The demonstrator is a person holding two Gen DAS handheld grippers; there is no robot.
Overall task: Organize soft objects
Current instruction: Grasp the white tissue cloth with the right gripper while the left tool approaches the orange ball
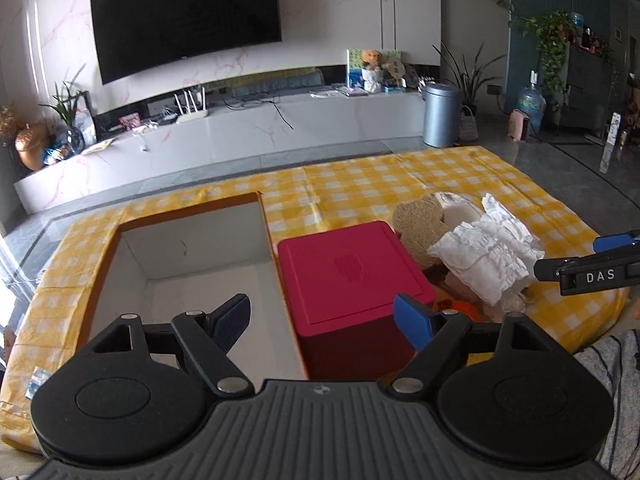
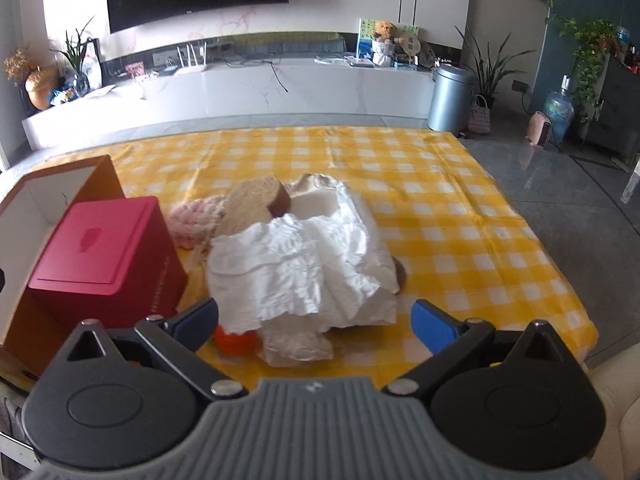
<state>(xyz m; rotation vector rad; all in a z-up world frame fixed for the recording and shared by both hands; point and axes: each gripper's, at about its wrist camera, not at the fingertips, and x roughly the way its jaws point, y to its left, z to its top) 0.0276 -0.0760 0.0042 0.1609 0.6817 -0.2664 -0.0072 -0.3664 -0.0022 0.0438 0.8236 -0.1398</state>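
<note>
A pile of soft objects lies on the yellow checked cloth (image 2: pixel 460 208): a crumpled white diaper (image 2: pixel 304 264) on top, a tan loofah pad (image 2: pixel 248 204), a pink knitted piece (image 2: pixel 196 220), a white foam block (image 2: pixel 316 202) and an orange item (image 2: pixel 234 342) under the front edge. The pile also shows in the left wrist view (image 1: pixel 484 256). An open orange cardboard box (image 1: pixel 192 264) with a white inside stands left of a red lidded box (image 1: pixel 352 276). My left gripper (image 1: pixel 324 320) is open above both boxes. My right gripper (image 2: pixel 316 320) is open just before the diaper.
A low white TV cabinet (image 2: pixel 260 88) and a wall-mounted TV (image 1: pixel 184 16) stand beyond the cloth. A grey bin (image 2: pixel 450 96) and plants are at the right on the dark floor. The right gripper's tip shows in the left wrist view (image 1: pixel 588 272).
</note>
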